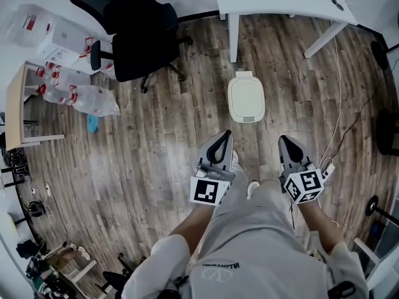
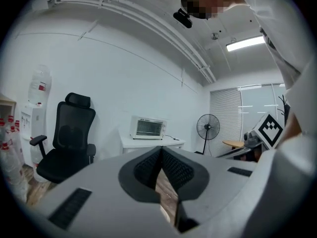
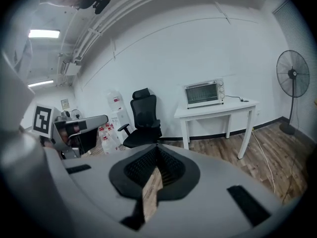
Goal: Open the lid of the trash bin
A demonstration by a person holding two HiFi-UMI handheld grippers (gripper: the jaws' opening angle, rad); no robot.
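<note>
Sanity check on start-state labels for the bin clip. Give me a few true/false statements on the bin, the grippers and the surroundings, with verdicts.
1. The trash bin has its lid shut. True.
2. The left gripper is touching the trash bin. False: it is held short of the bin, apart from it.
3. The right gripper and the left gripper both have their jaws together with nothing between them. True.
4. The trash bin stands on the white table. False: it stands on the wood floor, in front of the table.
5. A black office chair stands left of the bin. True.
</note>
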